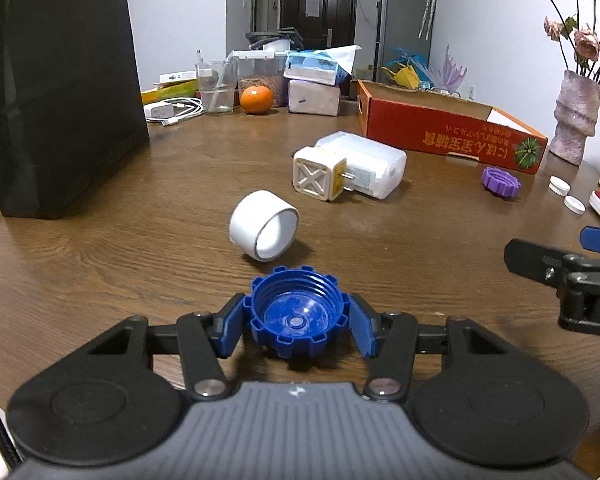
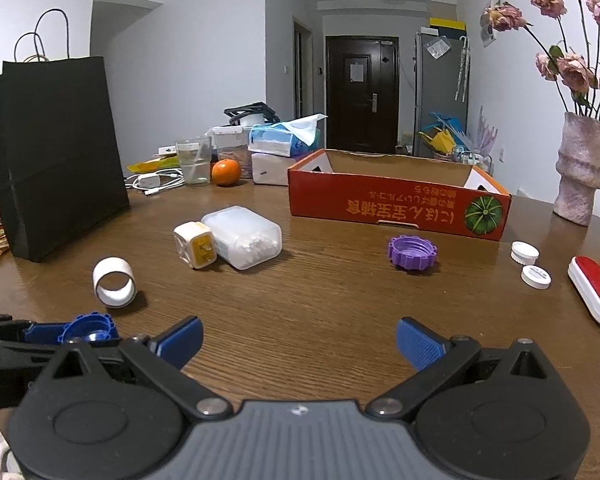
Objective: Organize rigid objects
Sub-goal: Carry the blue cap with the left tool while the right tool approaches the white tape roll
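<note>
My left gripper (image 1: 298, 324) is shut on a blue ribbed cap (image 1: 298, 312), open side up, just above the wooden table (image 1: 140, 208); the cap also shows in the right wrist view (image 2: 88, 328). My right gripper (image 2: 299, 344) is open and empty over the table's near edge. Ahead lie a white tape roll (image 1: 263, 225) (image 2: 114, 277), a yellow-white plug adapter (image 1: 320, 174) (image 2: 196, 245), a clear plastic box (image 1: 364, 166) (image 2: 246, 237), a purple cap (image 1: 501, 183) (image 2: 412, 253) and two small white caps (image 2: 524, 252) (image 2: 535, 277). An open red cardboard box (image 2: 396, 204) (image 1: 452, 132) stands behind them.
A black paper bag (image 2: 56, 160) stands at the left. At the back are an orange (image 2: 225, 172), a glass (image 2: 194, 160), a charger with cable (image 2: 152, 181) and tissue packs (image 2: 280, 140). A vase with dried roses (image 2: 580, 168) and a red lint brush (image 2: 596, 296) are at the right.
</note>
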Demonstrator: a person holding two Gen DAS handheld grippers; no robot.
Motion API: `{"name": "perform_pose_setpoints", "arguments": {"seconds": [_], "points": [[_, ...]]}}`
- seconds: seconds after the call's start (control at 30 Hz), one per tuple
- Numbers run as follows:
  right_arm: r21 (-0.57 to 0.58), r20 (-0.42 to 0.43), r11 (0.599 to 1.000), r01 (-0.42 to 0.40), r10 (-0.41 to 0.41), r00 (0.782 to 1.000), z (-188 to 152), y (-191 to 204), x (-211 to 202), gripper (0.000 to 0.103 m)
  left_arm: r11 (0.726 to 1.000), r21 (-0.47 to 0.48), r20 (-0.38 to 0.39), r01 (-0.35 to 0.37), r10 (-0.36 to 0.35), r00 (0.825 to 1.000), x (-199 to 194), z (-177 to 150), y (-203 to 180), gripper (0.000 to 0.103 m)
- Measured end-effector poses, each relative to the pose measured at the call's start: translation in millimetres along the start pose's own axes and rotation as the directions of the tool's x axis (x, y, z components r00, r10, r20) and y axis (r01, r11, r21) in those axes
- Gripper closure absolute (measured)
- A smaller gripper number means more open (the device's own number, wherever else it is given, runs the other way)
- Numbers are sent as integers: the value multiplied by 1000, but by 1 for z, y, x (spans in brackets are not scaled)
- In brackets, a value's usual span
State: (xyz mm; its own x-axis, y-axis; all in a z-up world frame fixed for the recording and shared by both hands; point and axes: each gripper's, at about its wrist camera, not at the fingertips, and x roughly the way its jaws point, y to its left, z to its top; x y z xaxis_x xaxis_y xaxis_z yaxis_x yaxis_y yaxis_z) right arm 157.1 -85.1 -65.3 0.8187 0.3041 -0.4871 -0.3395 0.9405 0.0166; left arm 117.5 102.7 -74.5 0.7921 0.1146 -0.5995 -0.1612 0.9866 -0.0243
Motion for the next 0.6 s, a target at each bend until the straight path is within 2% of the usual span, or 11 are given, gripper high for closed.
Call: {"name": "perform_pose_setpoints", "arguments": {"seconds": [0.6], "points": [[-70,32,994,-79,81,996,12,44,18,0,998,-18,66,-56,57,996,-17,15,47,48]]}}
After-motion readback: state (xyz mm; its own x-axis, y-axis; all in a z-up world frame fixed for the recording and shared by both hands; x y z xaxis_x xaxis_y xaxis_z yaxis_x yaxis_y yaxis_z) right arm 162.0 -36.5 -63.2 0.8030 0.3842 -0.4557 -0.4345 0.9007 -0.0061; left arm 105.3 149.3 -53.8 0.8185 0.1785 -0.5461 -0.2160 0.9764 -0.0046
